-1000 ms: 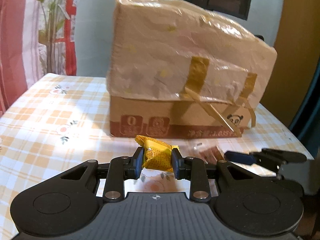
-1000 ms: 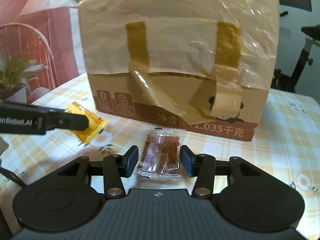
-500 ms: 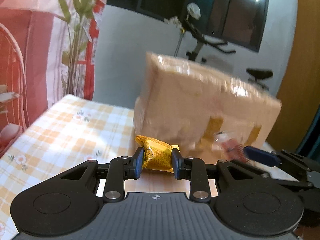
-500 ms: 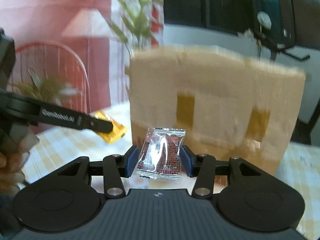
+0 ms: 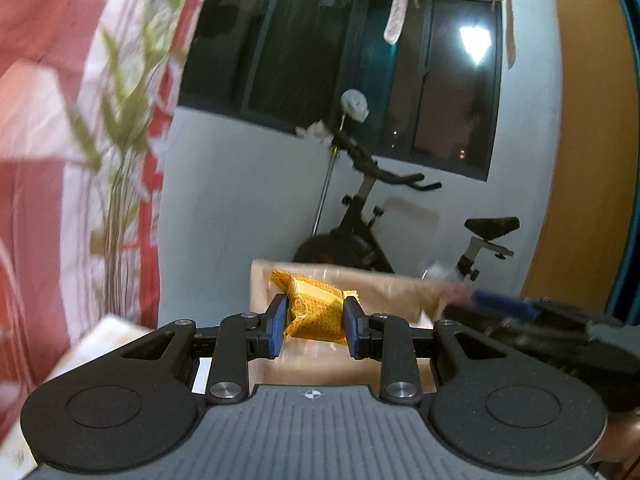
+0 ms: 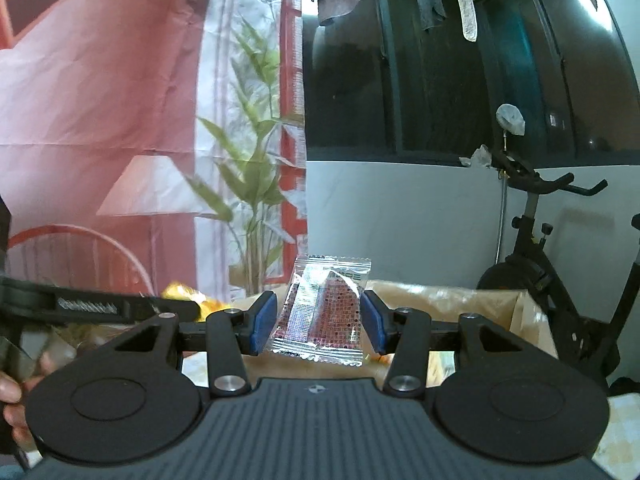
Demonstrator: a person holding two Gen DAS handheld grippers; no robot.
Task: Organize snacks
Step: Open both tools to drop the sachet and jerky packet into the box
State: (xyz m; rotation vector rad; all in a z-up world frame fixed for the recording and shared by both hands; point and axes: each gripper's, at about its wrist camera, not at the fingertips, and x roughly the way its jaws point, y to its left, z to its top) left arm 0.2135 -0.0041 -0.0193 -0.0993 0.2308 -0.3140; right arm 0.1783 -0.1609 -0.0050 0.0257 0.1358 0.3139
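My left gripper [image 5: 314,322] is shut on a yellow snack packet [image 5: 316,312], held up at the level of the cardboard box's top edge [image 5: 384,280]. My right gripper [image 6: 318,318] is shut on a clear packet with a red-brown snack inside [image 6: 322,316], raised just in front of the box's open top [image 6: 440,296]. In the right wrist view the left gripper's arm [image 6: 100,306] reaches in from the left with the yellow packet [image 6: 184,294] partly hidden behind it. In the left wrist view the right gripper [image 5: 532,312] shows blurred at the right.
An exercise bike [image 5: 380,216] stands behind the box against a white wall. A red and white curtain with a bamboo print [image 6: 248,160] hangs at the left. A person's hand [image 6: 12,392] shows at the lower left. A strip of checked tablecloth [image 5: 100,340] lies below.
Both grippers rose from near the tabletop to the box's top edge, each keeping its packet. The views tilted upward, so the box front dropped out of sight and the wall and window came in.
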